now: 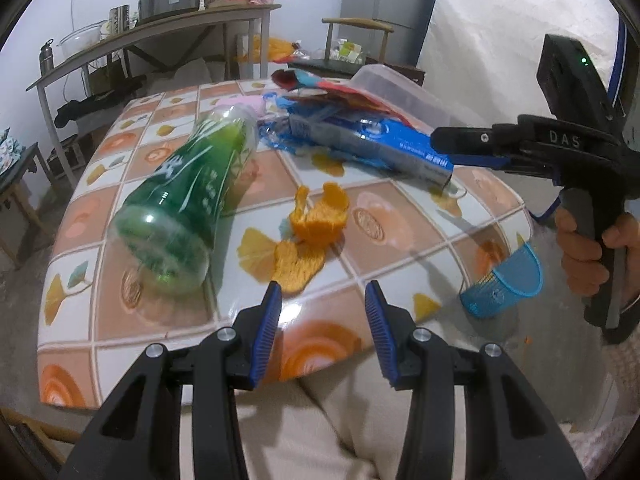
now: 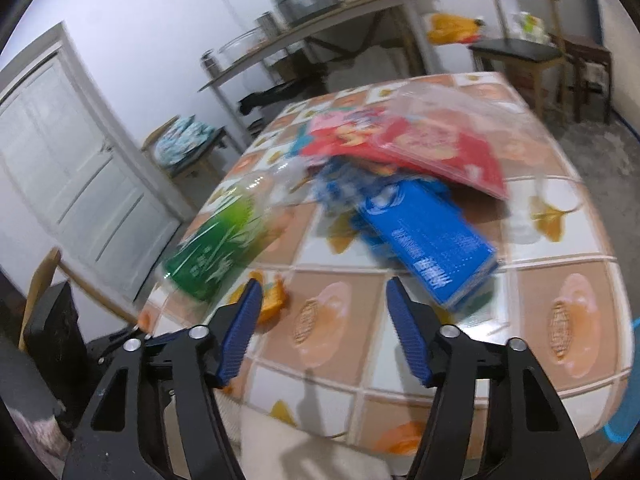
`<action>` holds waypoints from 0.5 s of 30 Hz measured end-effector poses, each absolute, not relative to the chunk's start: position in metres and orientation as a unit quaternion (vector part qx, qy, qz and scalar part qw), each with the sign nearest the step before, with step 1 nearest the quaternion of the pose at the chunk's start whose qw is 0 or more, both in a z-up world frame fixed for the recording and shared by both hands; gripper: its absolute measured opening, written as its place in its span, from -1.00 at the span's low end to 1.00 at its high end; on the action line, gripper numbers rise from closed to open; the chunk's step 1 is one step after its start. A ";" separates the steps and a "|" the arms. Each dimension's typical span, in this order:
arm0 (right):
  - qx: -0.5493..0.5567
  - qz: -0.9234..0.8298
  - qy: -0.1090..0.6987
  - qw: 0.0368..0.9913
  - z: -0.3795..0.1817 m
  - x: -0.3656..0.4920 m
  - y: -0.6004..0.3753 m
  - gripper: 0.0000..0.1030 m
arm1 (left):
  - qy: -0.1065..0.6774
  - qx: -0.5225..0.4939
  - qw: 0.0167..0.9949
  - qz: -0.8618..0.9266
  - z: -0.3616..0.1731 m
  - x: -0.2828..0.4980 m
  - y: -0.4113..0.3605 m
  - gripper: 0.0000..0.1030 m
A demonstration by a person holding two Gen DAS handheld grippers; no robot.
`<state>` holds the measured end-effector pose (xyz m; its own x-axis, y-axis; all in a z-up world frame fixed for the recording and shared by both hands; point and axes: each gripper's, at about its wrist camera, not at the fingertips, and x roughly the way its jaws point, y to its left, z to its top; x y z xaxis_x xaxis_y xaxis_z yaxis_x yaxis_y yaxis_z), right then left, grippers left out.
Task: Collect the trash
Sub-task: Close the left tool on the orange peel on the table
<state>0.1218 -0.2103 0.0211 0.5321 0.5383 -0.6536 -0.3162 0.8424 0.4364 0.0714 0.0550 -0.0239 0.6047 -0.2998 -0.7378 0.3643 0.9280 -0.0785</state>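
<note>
green bottle (image 1: 188, 200) lying, orange peel (image 1: 308, 236) beside, blue box (image 1: 384, 148)

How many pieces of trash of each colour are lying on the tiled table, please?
Green plastic bottle: 1
Blue cardboard box: 1
Orange peel pieces: 2
Red snack wrapper: 1
Total: 5; the pile behind may hide more.

On the table (image 1: 400, 240), the bottle (image 1: 188, 200) lies left of the peel (image 1: 312, 228), the carton (image 1: 384, 148) behind it.

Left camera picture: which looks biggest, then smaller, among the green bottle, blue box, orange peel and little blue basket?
1. green bottle, nearest the camera
2. blue box
3. orange peel
4. blue basket, close to the peel
</note>
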 end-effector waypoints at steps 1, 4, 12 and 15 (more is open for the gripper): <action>0.130 0.260 0.420 0.860 0.020 0.120 -0.203 0.02 | 0.407 0.040 0.894 -0.182 -0.025 0.071 0.057 -0.18; 0.098 0.309 0.435 0.840 0.013 0.113 -0.171 -0.12 | 0.415 0.040 0.894 -0.163 -0.027 0.069 0.064 -0.18; 0.005 0.377 0.460 0.804 -0.002 0.117 -0.101 -0.16 | 0.445 0.049 0.889 -0.093 -0.044 0.067 0.083 -0.18; -0.039 0.387 0.457 0.800 -0.006 0.121 -0.082 -0.16 | 0.442 0.057 0.890 -0.093 -0.045 0.062 0.085 0.00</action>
